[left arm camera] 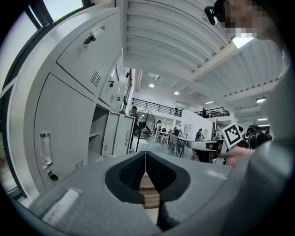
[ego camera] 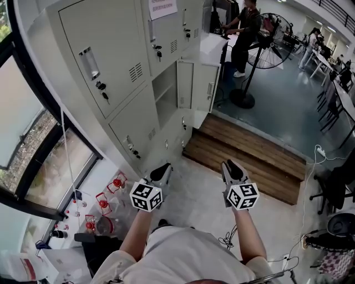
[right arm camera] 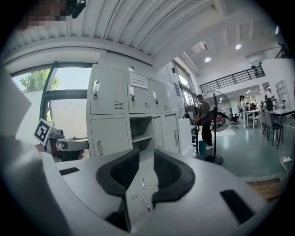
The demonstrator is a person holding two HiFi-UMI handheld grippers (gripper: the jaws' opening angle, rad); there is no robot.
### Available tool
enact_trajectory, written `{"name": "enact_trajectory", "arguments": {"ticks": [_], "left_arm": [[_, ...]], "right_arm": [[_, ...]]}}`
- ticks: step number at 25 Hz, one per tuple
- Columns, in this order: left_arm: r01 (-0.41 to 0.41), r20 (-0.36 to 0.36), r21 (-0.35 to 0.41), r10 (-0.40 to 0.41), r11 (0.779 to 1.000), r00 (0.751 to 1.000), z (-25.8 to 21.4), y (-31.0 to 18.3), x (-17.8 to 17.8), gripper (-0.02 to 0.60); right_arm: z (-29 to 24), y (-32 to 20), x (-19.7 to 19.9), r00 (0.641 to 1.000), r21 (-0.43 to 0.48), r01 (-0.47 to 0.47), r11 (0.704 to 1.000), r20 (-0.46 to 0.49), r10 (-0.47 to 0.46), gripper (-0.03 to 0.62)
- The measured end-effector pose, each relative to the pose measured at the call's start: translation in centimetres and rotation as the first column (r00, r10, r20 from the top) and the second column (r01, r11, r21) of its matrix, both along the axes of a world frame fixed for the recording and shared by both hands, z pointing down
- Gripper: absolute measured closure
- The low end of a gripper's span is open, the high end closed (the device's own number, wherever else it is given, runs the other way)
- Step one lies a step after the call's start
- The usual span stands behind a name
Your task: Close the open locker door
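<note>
The left tool (left arm camera: pixel 145 156) has its black ribbed pads pressed together with nothing between them. The right tool (right arm camera: pixel 146 159) holds its pads a little apart, also with nothing between them. Each carries a cube (ego camera: pixel 146 196) faced with black-and-white square markers, which are patterns, not words. Both tools point toward the locker bank (ego camera: pixel 105 33) and are well apart from it.

On the locker bank, one upper door bears a white paper notice (ego camera: pixel 163 8) with a few printed lines, too small to read. The open compartment (ego camera: pixel 165 94) sits in the lower row directly beneath that notice, with a single shelf across it. The open locker door (ego camera: pixel 201 87) hangs on the compartment's edge farther from the person, swung wide out from the bank. Its pale grey inner face shows a vertical rib down the middle, a small vent panel low beside the hinge and a latch fitting near the free edge. The bank's other doors in view are shut, with keys (ego camera: pixel 103 93) hanging from several locks. Beyond the bank's far end stands a pedestal fan (ego camera: pixel 270 39).
</note>
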State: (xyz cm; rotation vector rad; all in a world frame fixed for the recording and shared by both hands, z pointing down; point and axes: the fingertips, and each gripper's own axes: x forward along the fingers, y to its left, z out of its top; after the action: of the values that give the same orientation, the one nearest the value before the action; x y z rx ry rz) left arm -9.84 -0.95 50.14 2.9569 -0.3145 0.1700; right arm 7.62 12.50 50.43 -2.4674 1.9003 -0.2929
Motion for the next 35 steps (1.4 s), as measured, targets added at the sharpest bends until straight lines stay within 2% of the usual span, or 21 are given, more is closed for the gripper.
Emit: {"name": "enact_trajectory", "arguments": {"ticks": [7,15,25,35], "left_arm": [[0.024,0.001,-0.006,-0.024,1.0,1.0,0.7,1.7,0.4,0.566],[0.041,0.005,-0.005,-0.041,0.999,0.999,0.8,0.8,0.9,0.566],[0.024,0.009,0.017,-0.024,1.0,1.0,1.2,-5.1,3.9,0.566],[-0.016,0.014,0.014,0.016,1.0,1.0,1.6,-12.6,8.7,0.565]], "right_arm": [[1.1,0.5,0.7,0.999,-0.018,0.042,0.999,0.007,-0.042,0.51],[1.3,-0.8,1.7,0.998,-0.015,0.052,0.999,0.024,-0.051,0.51],[1.5,-6.0,4.2,0.999,-0.026,0.03,0.999,0.016,-0.029,0.51],[1.9,-13.3,7.1,1.0,-0.055,0.019,0.998,0.01,-0.019,0.51]]}}
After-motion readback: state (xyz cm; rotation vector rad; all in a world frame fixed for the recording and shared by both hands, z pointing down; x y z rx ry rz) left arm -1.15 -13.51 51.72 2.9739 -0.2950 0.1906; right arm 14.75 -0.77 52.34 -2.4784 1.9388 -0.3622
